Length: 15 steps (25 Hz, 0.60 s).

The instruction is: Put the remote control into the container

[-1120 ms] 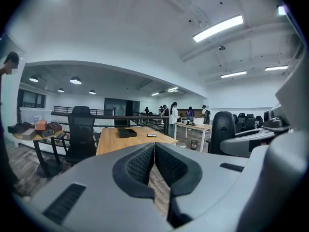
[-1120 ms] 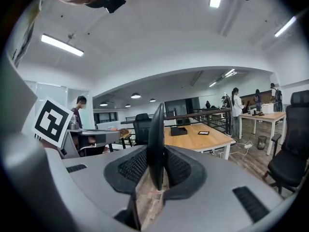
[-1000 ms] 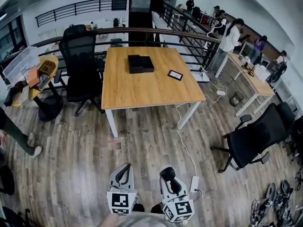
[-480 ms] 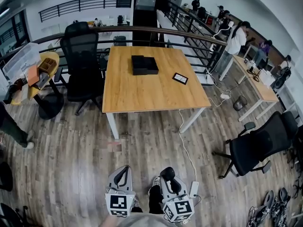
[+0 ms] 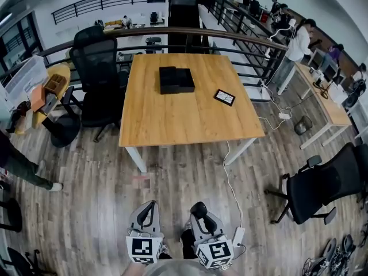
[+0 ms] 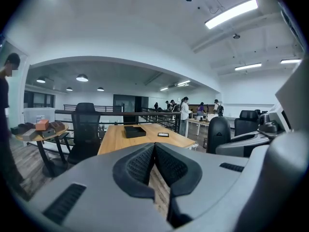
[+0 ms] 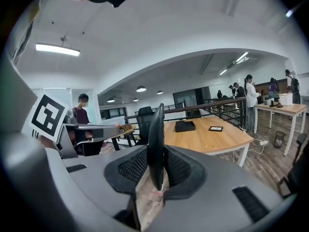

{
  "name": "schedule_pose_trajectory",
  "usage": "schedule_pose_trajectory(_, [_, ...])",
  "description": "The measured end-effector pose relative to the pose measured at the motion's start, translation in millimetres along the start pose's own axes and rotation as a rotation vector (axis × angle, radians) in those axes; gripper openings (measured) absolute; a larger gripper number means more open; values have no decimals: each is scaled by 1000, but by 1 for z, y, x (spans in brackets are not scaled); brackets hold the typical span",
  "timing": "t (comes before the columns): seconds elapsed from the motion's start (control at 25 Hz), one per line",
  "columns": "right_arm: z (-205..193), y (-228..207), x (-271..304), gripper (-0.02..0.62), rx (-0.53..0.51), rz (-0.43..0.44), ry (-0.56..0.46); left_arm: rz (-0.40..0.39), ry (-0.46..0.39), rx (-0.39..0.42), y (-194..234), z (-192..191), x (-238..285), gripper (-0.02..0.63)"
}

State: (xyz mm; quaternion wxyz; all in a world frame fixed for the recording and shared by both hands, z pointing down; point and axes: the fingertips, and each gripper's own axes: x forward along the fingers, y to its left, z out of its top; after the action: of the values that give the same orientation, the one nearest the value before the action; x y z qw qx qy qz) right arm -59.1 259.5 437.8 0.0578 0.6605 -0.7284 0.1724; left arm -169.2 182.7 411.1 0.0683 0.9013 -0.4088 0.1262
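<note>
Status: approach in progress. In the head view the counter fills more of the frame than it does one second earlier, and its near edge sits lower in the picture. Both claws keep the same place at the bottom of that view. The operator is therefore closing on the counter while carrying the claws forward unchanged.

Right claw: clamped on the remote control. The remote stands upright as a thin dark blade between the two pads, and its upper end projects past the tips.

Left claw: jaws together, tips touching, nothing between them.

Container: a low black box on the far half of the counter, well apart from both claws. A stretch of wood floor and the near half of the counter lie between. A small flat framed item lies to the right of the container, apart from it. An office chair stands at the counter's left side.

Meaning for the task: the pick-up is complete and the carry is not. Judged from these views, the remaining steps are to:
1. reach the counter edge
2. bring the right claw over the container
3. release the remote

Caution: a white cable runs across the floor from the counter to a power strip just right of the right claw, and is judged a trip hazard on this path
</note>
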Motion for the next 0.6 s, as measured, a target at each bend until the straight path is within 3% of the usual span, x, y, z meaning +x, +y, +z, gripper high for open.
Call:
schedule_pose_trajectory(0.44, [49,-102,64,111,-5,127,-10,129,14,51,-37,45,105,14])
schedule_pose_trajectory(0.6, [64,-136,74,110,0,121,-24,135,-2,70,-52,58,130,14])
